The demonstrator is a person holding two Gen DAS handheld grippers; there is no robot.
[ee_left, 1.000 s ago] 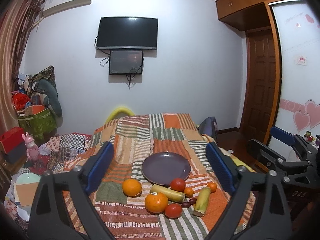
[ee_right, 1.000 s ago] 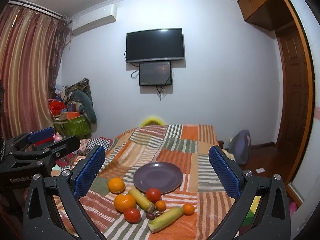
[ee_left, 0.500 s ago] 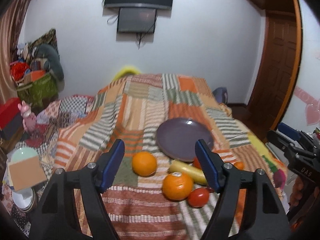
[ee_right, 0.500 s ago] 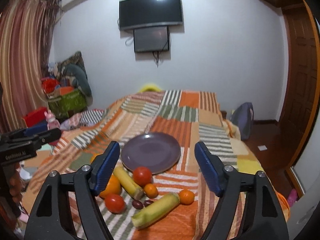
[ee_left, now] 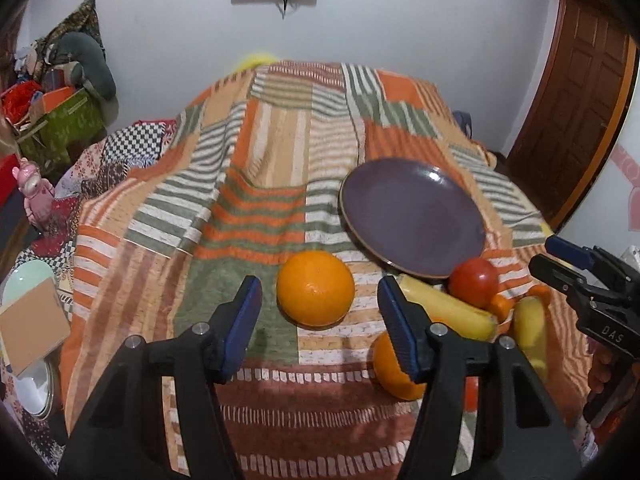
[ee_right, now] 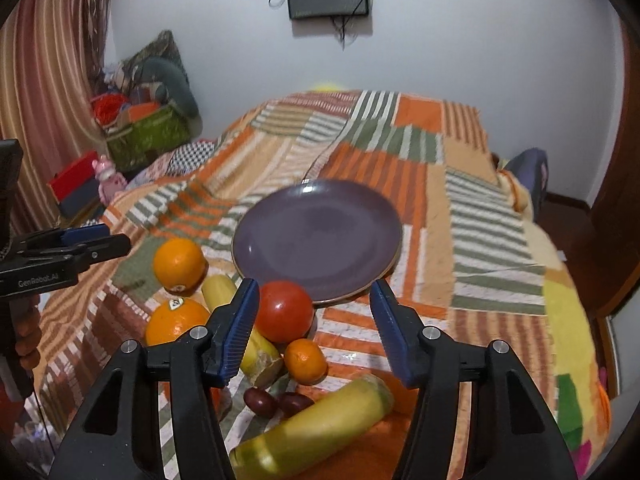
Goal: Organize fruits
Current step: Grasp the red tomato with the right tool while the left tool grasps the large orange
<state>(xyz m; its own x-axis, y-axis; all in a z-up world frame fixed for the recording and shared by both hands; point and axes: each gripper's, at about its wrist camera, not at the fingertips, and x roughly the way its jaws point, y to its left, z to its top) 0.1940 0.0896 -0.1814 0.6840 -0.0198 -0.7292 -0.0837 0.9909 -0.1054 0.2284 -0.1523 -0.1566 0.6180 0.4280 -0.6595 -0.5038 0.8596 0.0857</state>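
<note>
A purple plate (ee_left: 416,212) (ee_right: 316,232) lies bare on the patchwork bedspread. Fruit lies in front of it. My left gripper (ee_left: 320,320) is open, its jaws on either side of a large orange (ee_left: 315,289), just short of it. A second orange (ee_left: 394,372) (ee_right: 174,320) lies nearer. My right gripper (ee_right: 314,322) is open above a red tomato (ee_right: 284,311), a small tangerine (ee_right: 306,361) and two dark dates (ee_right: 276,402). Two yellow sugarcane pieces (ee_right: 316,428) (ee_right: 240,332) lie among them.
The striped bedspread (ee_left: 256,168) covers the bed. Left of the bed are a green box (ee_right: 148,136), a pink toy (ee_left: 36,192) and bowls on the floor (ee_left: 28,336). A wooden door (ee_left: 576,92) stands to the right.
Both grippers have moved down and forward toward the fruit. The left one now brackets the large orange; the right one hangs over the tomato.
</note>
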